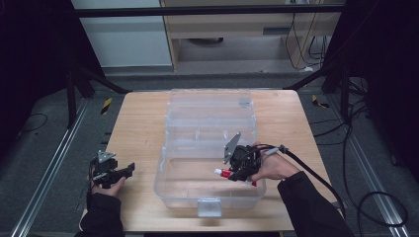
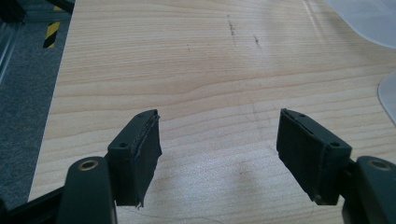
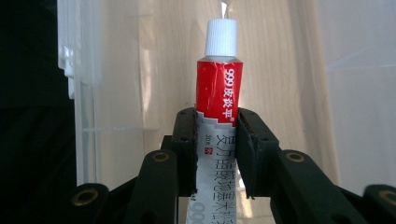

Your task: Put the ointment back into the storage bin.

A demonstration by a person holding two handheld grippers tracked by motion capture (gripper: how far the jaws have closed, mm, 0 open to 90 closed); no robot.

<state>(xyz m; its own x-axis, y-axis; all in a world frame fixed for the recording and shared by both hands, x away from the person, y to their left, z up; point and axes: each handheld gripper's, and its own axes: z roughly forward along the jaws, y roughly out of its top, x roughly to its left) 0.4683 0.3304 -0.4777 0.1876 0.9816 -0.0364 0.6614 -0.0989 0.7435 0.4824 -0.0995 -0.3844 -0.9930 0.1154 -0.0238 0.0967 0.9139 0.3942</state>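
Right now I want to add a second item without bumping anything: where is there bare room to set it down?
The wooden table is bare between its left edge and the clear plastic box, ahead of the open left gripper. A narrower bare strip runs right of the box. The box's near section is crowded: the right gripper holds a red-and-white tube over it.

Wooden table (image 1: 138,128) (light grain), grey floor (image 1: 44,153), yellow-black tape marks (image 1: 106,105), dark cables (image 1: 375,197)
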